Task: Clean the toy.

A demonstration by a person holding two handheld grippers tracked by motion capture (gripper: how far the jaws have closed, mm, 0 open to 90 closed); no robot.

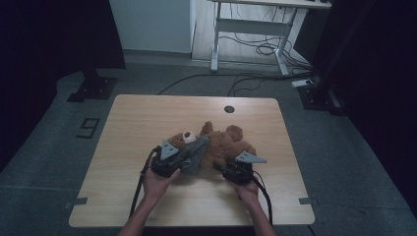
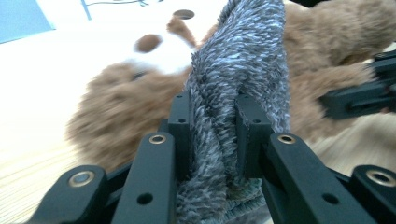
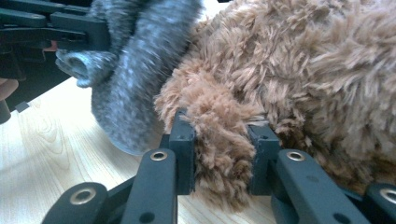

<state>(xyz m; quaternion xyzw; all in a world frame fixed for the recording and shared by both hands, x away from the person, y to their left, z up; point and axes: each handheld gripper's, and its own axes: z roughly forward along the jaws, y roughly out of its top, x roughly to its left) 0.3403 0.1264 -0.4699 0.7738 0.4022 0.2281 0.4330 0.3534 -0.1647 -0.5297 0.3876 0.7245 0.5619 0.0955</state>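
A brown plush teddy bear [image 1: 226, 142] with a white muzzle lies near the middle of the wooden table [image 1: 128, 128]. A grey fuzzy sock [image 1: 196, 155] drapes over its left side. My left gripper [image 1: 189, 160] is shut on the sock [image 2: 233, 93], its black jaws pinching the grey fabric in front of the bear [image 2: 121, 107]. My right gripper [image 1: 221, 167] is shut on a furry limb of the bear [image 3: 224, 140], close beside the sock [image 3: 135, 79]. The left gripper [image 3: 70, 28] shows at the upper left of the right gripper view.
A round cable hole [image 1: 229, 109] sits near the table's far edge. Beyond the table stand a white desk frame [image 1: 255, 29] with cables on the floor and dark stand bases [image 1: 93, 88] at both sides.
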